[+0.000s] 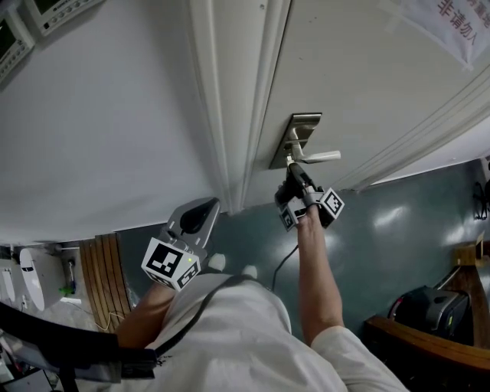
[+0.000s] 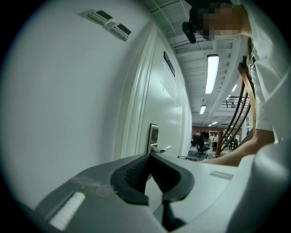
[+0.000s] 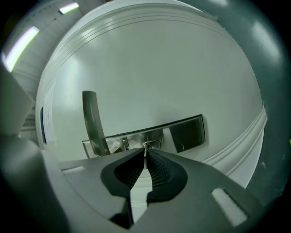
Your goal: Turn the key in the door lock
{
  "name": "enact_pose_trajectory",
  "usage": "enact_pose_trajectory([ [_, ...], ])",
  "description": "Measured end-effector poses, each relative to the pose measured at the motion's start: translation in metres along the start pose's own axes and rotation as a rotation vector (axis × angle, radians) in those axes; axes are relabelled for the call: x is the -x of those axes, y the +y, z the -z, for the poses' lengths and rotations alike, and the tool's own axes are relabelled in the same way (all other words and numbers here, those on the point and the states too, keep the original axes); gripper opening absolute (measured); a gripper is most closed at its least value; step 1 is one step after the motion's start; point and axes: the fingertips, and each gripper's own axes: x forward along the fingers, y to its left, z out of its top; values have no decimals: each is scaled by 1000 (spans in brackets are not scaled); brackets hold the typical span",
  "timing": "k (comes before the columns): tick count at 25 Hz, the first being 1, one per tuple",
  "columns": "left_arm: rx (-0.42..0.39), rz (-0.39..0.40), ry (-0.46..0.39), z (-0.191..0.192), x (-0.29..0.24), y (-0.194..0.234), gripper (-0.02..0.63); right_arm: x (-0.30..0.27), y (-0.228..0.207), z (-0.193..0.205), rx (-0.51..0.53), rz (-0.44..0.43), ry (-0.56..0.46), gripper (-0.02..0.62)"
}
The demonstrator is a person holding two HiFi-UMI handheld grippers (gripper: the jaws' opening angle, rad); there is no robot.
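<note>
A metal lock plate [image 1: 300, 126] with a lever handle [image 1: 321, 156] sits on the white door [image 1: 367, 69]. My right gripper [image 1: 291, 170] is pressed up to the plate below the handle. In the right gripper view the jaws are closed on the thin key [image 3: 145, 154], which stands in the keyhole [image 3: 152, 145] of the lock plate [image 3: 184, 132], beside the handle [image 3: 93, 123]. My left gripper [image 1: 207, 207] hangs back near the person's body, off the wall, shut and holding nothing. From the left gripper [image 2: 150, 156] the plate [image 2: 153, 135] shows far ahead.
The white door frame [image 1: 230, 115] runs left of the lock, with plain wall beyond it and control panels [image 1: 53, 11] high up. A paper notice [image 1: 452, 27] hangs on the door. Dark wooden furniture [image 1: 429, 344] and a black bag [image 1: 425, 306] stand on the teal floor at right.
</note>
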Motion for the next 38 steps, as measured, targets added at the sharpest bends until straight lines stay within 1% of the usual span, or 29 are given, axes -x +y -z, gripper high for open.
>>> enact_pose_trajectory([
  [2,-5,-4,1,0,1,0,6,0,-2,0,-77,-32,1,29],
  [3,-11,-5,2,0,2,0,6,0,-3,-1,-88,-34,3,29],
  [5,-23,-6,2,-1,1,-2,6,0,-4,-2,-65,-20,6,29],
  [8,-20,-2,-4,-1,-1,-5,6,-1,-2,0,-28,7,8,28],
  [13,-18,-4,-10,-3,-1,-8,6,-1,-2,1,-16,13,32,29],
  [21,-20,7,-18,-5,3,-12,6,-1,0,0,71,54,43,35],
  [23,-21,14,-20,-5,2,-14,6,-1,2,3,105,65,54,89],
  [26,-21,29,-19,-4,1,-17,6,6,-2,7,151,91,63,140],
  [27,-21,35,-18,-4,1,-18,6,10,-3,8,163,95,65,152],
  [29,-21,46,-18,-3,1,-20,6,16,-2,10,191,97,69,156],
  [31,-23,60,-19,-4,-1,-23,6,23,3,13,229,88,71,156],
  [34,-22,82,-23,-6,-3,-30,6,33,18,24,297,37,90,156],
  [36,-21,98,-23,-6,-5,-34,6,42,29,32,338,-5,96,123],
  [38,-21,115,-24,-6,-7,-39,6,52,37,37,381,-20,77,52],
])
